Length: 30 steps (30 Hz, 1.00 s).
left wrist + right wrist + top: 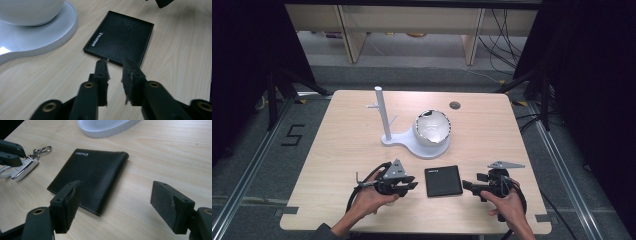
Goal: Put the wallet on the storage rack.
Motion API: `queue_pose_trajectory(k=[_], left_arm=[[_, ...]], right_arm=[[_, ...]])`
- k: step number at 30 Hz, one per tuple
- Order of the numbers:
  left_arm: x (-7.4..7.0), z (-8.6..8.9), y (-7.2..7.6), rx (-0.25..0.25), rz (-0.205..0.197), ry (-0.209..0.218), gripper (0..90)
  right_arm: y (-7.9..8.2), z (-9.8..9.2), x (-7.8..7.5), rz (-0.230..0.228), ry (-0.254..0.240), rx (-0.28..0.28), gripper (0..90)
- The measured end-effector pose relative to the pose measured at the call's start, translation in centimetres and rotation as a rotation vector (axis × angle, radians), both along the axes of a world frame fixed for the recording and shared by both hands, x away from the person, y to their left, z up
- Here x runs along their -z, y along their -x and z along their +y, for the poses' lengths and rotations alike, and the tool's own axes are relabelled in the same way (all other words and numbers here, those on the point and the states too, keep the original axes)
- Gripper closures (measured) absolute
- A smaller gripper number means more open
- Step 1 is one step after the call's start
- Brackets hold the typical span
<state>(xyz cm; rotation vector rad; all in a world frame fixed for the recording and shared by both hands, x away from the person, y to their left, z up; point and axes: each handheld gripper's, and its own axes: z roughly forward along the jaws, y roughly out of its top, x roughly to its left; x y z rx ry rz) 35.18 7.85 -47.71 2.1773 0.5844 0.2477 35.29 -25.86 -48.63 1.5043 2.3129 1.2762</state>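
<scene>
Pale wood-grain surface carries a black leather wallet lying flat near the front edge, midway between the person's two hands. Behind it stands a white stand with a thin upright post and a white bowl resting on its round base.

Coming in from the bottom of the high view, the left hand holds the left claw roughly level, pointing right toward the wallet's left edge. From the left gripper view, its jaws are drawn close, with only a narrow gap and nothing between them; their tips sit just short of the wallet's near edge, apart from it. The right hand holds the right claw pointing left at the wallet's right edge. In the right gripper view its jaws stand spread wide, with bare wood between them, one of them over the wallet's near corner.

A white key fob with a metal ring lies on the wood just beyond the wallet's far side in the right gripper view, close under the left claw. Open wood lies around the wallet on every side, and the stand's base is near but not touching.
</scene>
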Motion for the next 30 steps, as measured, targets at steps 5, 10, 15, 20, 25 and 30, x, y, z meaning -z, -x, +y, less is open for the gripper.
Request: queue_pose_trajectory(k=[5, 10, 15, 20, 25, 30], left_arm=[[0.9, -2.0, -0.9, 0.031, 0.017, -0.039, 86.5], [1.5, -3.4, -1.6, 0.047, 0.034, -0.081, 88.2], [1.7, -4.0, -1.7, 0.056, 0.035, -0.114, 88.1], [2.2, -4.0, -2.2, 0.071, 0.040, -0.163, 88.0], [2.4, -3.9, -2.3, 0.079, 0.044, -0.164, 87.8], [2.5, -3.9, -2.3, 0.081, 0.048, -0.179, 88.6]], right_arm=[[-0.1, 0.1, -0.1, 0.019, 0.008, 0.001, 28.5], [-0.9, 0.5, 0.1, 0.053, -0.008, -0.009, 32.2], [-1.7, 1.2, 0.4, 0.104, -0.008, -0.002, 34.8], [-2.5, 2.0, 0.5, 0.151, 0.006, -0.004, 35.5], [-3.2, 2.7, 0.9, 0.167, 0.005, -0.013, 35.5], [-3.7, 3.3, 1.2, 0.183, 0.003, -0.027, 36.0]])
